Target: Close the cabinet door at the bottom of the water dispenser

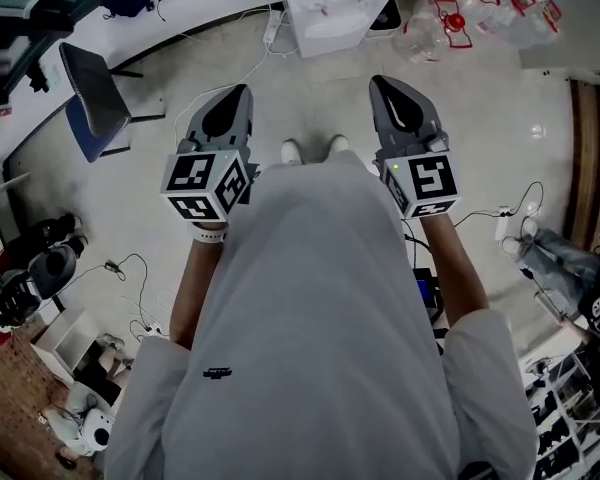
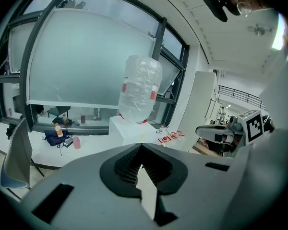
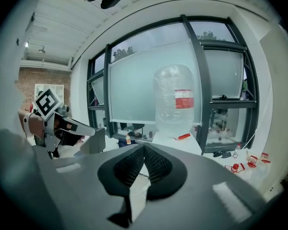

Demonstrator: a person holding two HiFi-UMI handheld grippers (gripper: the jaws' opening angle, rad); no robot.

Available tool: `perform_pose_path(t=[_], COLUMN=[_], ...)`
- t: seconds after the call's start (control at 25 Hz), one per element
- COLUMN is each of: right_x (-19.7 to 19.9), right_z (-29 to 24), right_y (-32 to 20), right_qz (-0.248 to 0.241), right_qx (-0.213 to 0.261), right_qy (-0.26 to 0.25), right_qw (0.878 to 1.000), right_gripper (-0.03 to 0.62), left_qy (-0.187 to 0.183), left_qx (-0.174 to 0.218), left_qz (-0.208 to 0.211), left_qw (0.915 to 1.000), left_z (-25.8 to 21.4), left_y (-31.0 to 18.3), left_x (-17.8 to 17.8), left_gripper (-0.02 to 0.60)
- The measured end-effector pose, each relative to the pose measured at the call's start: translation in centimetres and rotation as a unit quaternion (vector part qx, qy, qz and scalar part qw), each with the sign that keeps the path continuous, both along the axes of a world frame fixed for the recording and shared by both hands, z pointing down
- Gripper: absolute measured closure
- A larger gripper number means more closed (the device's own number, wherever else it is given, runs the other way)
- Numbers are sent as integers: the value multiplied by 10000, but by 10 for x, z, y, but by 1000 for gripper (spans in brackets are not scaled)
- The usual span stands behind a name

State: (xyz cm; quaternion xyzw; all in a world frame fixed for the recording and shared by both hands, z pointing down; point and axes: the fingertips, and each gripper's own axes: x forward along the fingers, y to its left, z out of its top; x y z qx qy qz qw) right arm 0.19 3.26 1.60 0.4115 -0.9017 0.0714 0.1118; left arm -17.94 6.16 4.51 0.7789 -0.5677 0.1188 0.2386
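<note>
Nearest: left hand-held gripper (image 1: pixel 238 96) and right hand-held gripper (image 1: pixel 382 86), both pressed together, empty.
Task's thing: water dispenser (image 1: pixel 335 8) ahead, well apart; its bottom cabinet door not made out.
Risk: pushing too high could rock the bottle (image 2: pixel 140 87).
Room: bare floor (image 1: pixel 310 98) between; chair (image 1: pixel 95 93) left, loose bottles (image 1: pixel 460 13) right.

Pale grey floor (image 1: pixel 310 103) beneath me, my white shoes (image 1: pixel 310 150) planted mid-view, white water dispenser (image 1: pixel 335 8) standing ahead, clear bottles (image 1: pixel 460 18) with red handles lying just right of it, dark-backed chair (image 1: pixel 95 98) at left, thin cables (image 1: pixel 130 268) trailing nearby.
</note>
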Motion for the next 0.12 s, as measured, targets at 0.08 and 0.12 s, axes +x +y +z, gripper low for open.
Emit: perform_pose_path(t=[0.08,0.12], right_x=[2,3], right_z=[2,3], right_y=[-3,-4], right_qz=[27,37], right_qx=[-26,-35], right_qy=[15,27], right_qw=[10000,10000], right_gripper=[586,586], left_qy=[30,47], left_qx=[-1,-5], left_qz=[-40,-58], left_qw=[10000,10000], left_z=[-1,-1], left_y=[0,0], left_x=[-1,-2], left_gripper=[575,575])
